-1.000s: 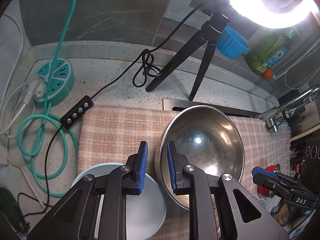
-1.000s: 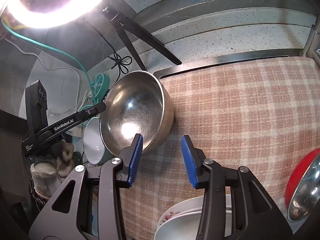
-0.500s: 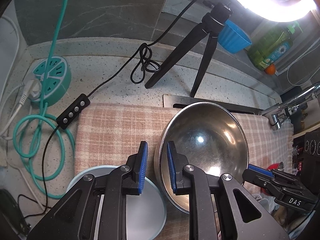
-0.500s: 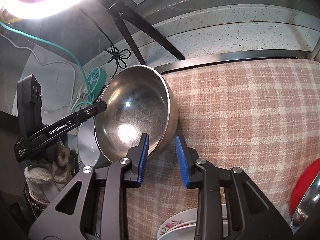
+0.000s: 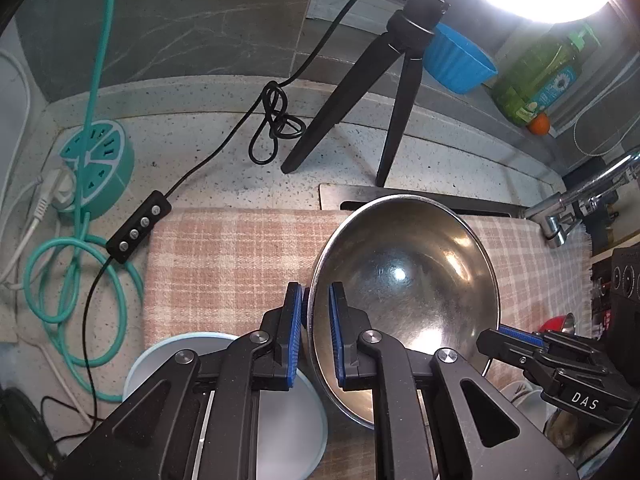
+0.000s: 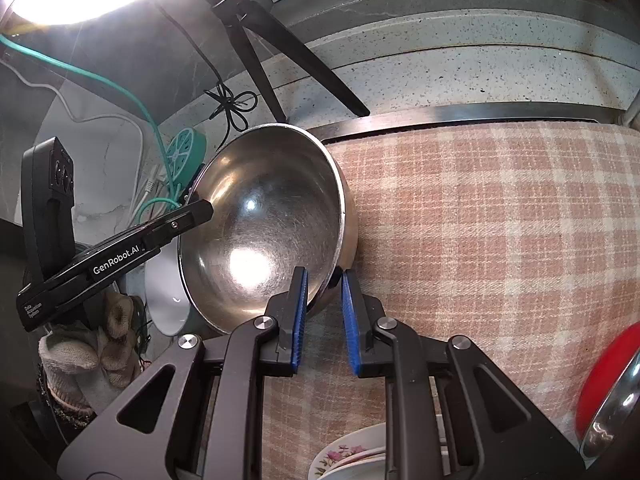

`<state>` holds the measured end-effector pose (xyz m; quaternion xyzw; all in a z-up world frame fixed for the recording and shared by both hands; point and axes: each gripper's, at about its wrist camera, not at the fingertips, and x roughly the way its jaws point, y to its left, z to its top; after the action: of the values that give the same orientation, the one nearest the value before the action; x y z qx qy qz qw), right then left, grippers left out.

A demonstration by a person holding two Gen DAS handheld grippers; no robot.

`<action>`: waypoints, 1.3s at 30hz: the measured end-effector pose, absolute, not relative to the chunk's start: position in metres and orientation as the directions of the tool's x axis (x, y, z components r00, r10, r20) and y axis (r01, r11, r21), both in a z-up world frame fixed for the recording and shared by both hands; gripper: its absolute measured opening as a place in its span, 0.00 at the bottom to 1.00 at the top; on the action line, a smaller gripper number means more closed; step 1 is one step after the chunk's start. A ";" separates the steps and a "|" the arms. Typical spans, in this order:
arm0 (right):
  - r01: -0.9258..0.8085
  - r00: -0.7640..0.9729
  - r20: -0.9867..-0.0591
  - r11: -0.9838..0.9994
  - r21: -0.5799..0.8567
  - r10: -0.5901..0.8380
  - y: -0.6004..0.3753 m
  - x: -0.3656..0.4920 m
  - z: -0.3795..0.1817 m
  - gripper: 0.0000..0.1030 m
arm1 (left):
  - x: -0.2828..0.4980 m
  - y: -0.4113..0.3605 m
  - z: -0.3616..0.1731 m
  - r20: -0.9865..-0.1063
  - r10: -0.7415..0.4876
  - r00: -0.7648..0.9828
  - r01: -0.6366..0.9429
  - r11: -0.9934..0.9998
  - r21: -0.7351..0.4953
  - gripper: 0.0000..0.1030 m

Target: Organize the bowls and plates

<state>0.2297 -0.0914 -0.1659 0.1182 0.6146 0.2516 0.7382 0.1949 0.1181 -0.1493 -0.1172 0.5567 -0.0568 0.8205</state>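
Steel bowl (image 5: 404, 280) tilted on the checked cloth (image 5: 224, 264), just beside the pale blue bowl (image 5: 280, 420); left gripper (image 5: 316, 332) pinches its near rim, one pad inside, one outside. Right gripper (image 6: 325, 312) straddles the opposite rim, pads narrowly apart; contact unclear; floral plates (image 6: 352, 456) below it.

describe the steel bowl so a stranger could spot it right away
Find the pink plaid cloth on the speckled counter. At its left end the steel bowl sits tilted, both claws at its rim. Unlike the pale blue bowl beside it, it is shiny bare metal and bigger.
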 end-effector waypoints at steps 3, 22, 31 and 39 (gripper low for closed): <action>-0.227 0.119 -0.850 0.847 0.481 0.514 -0.091 0.230 -0.165 0.17 | 0.195 0.118 -0.150 -0.899 -0.229 0.374 -0.039 0.964 -0.262 0.12; -0.239 0.122 -0.839 0.836 0.494 0.531 -0.107 0.201 -0.144 0.17 | 0.163 0.108 -0.125 -0.872 -0.240 0.426 -0.011 0.963 -0.270 0.12; -0.263 0.118 -0.828 0.821 0.506 0.548 -0.113 0.170 -0.132 0.17 | 0.127 0.103 -0.111 -0.859 -0.237 0.454 0.000 0.964 -0.266 0.12; -0.302 0.110 -0.825 0.809 0.504 0.554 -0.110 0.139 -0.126 0.17 | 0.087 0.104 -0.103 -0.856 -0.225 0.465 -0.013 0.965 -0.261 0.12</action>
<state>0.1385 -0.1102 -0.1264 0.1052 0.6007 0.2902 0.7375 0.0875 0.1040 -0.1027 -0.1159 0.5135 -0.0626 0.8479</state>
